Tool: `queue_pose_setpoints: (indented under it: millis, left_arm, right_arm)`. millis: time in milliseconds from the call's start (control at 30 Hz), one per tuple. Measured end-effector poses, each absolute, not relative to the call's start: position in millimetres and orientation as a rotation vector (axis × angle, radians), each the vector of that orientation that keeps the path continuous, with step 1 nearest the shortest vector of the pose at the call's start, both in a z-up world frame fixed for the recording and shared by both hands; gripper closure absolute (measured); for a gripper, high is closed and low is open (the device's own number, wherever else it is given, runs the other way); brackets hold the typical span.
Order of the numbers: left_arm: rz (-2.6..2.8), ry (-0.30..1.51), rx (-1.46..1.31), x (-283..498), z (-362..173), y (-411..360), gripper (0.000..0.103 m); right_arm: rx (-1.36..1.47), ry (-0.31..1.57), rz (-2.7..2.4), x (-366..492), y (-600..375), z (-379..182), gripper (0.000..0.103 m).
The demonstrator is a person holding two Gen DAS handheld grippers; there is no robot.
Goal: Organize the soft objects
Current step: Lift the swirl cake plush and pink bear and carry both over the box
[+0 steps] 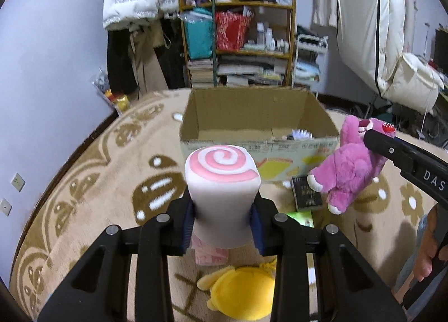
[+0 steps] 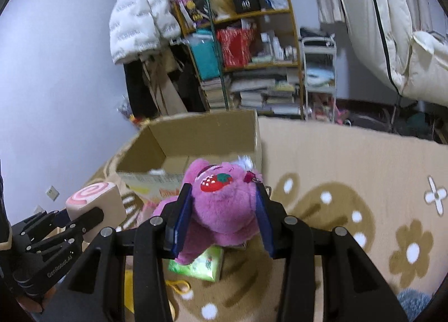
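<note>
My left gripper (image 1: 223, 218) is shut on a white roll-shaped plush with a pink swirl top (image 1: 222, 179), held above the rug in front of an open cardboard box (image 1: 252, 114). It also shows in the right wrist view (image 2: 95, 204). My right gripper (image 2: 224, 218) is shut on a pink plush bear with a strawberry on it (image 2: 221, 210), held up near the box (image 2: 196, 137); the bear shows in the left wrist view (image 1: 350, 170) to the right of the box. A yellow plush (image 1: 243, 291) lies on the rug below my left gripper.
A beige flower-pattern rug (image 2: 364, 182) covers the floor. A dark book (image 1: 305, 193), a green packet (image 2: 201, 263) and a pink packet (image 1: 210, 254) lie by the box. A cluttered shelf (image 1: 246, 41) and hanging coats stand behind. The wall (image 1: 42, 83) is at left.
</note>
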State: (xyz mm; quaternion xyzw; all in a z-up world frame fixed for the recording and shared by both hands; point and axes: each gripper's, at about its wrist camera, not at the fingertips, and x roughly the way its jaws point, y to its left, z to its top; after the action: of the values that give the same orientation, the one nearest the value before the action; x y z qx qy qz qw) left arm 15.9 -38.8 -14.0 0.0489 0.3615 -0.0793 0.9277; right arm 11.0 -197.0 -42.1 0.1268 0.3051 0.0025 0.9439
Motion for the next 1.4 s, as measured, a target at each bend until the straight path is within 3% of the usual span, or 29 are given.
queue_pose_setpoints:
  millis: [533, 1400]
  left_arm:
    - [-0.115, 0.568, 0.108, 40.1, 22.9, -37.6, 0.07]
    - [-0.136, 0.538, 0.128, 106.7, 21.3, -41.0, 0.07]
  right_arm:
    - [0.207, 0.501, -0.014, 30.9, -196.8, -23.1, 0.057]
    - [0.168, 0.454, -0.017, 82.1, -191.9, -18.0, 0.057]
